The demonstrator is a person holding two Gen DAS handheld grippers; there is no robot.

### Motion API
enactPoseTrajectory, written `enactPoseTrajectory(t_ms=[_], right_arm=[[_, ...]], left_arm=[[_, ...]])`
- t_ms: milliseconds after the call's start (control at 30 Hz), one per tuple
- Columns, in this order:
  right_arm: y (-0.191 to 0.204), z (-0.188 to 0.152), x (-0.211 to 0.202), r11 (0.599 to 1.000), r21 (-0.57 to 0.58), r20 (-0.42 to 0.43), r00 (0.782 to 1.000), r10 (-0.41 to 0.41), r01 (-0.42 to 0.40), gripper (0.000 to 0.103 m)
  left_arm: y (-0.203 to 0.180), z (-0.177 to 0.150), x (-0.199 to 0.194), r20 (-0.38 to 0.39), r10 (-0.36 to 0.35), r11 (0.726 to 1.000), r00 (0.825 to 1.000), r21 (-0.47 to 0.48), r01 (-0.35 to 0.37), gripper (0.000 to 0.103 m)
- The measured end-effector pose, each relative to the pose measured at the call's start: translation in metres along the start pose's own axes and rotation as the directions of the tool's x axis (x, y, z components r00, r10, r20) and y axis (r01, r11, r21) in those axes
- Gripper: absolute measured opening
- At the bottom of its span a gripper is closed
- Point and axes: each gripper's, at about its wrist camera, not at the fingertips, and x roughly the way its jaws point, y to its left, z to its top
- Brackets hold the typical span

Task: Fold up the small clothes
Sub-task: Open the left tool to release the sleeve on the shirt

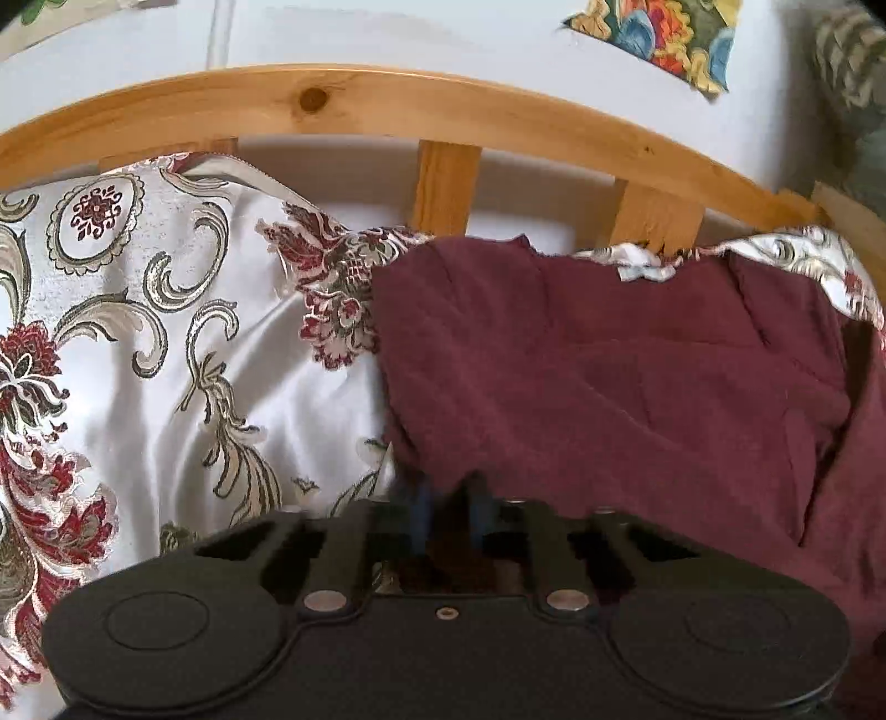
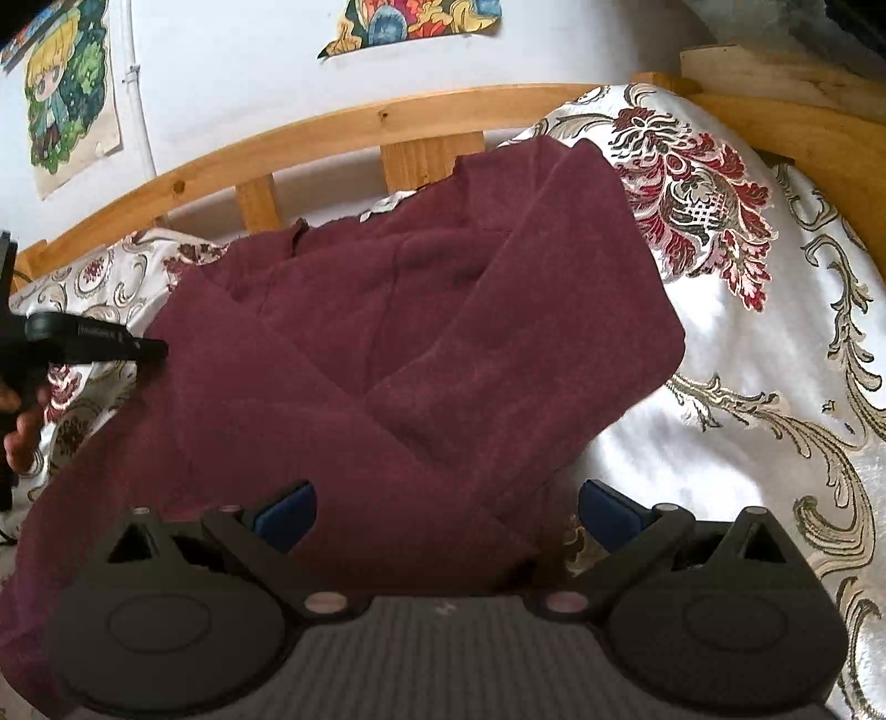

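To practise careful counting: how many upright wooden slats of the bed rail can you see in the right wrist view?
2: one short slat on the left, one wider slat behind the maroon garment. More may be hidden behind the garment.

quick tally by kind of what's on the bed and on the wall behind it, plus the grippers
maroon garment: 1
floral bedspread: 1
grippers: 2, the left gripper and the right gripper
wall pictures: 2, the cartoon poster and the flower picture
total: 6
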Motion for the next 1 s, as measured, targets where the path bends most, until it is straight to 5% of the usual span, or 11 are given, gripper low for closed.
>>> enactPoseTrajectory(t_ms=[267,367,500,667,833,1000], right_arm=[[0.003,-0.006,0.011,1.0,0.001,-0.045,0.999,-0.003,0.003,0.103],[0.009,-0.01,0.015,0.999,-0.03,-0.058,0.998,-0.02,0.018,0.103],[0.013,-0.013,0.014,0.998,-0.056,-0.051,0.998,-0.027,0.024,0.103],[0.016,-0.009,0.003,0.996,-0.087,-0.028,1.0,-0.012,0.01,0.103],[0.03,-0.009,-0.03,0.965,-0.26,-0.041,0.999,0.028,-0.038,0.103],[0.05,-0.021,-0.069,0.903,-0.426,-0.119,0.993,-0.002,-0.049,0.103]], left_arm=[[0.02,-0.002,-0.002,-0.039,0.069,0.994,0.997,-0.081,-0.072,0.012],[0.018,-0.004,-0.004,-0.033,0.073,0.992,0.997,-0.097,-0.075,0.028],[0.018,-0.007,-0.018,-0.038,0.064,0.993,0.997,-0.098,-0.068,0.07],[0.022,-0.01,-0.065,0.014,0.074,0.992,0.997,-0.099,-0.072,0.092],[0.004,-0.024,-0.126,0.048,0.025,0.999,0.999,0.028,-0.027,0.102],[-0.019,-0.055,-0.171,-0.002,-0.109,0.976,0.994,0.187,0.107,0.102]])
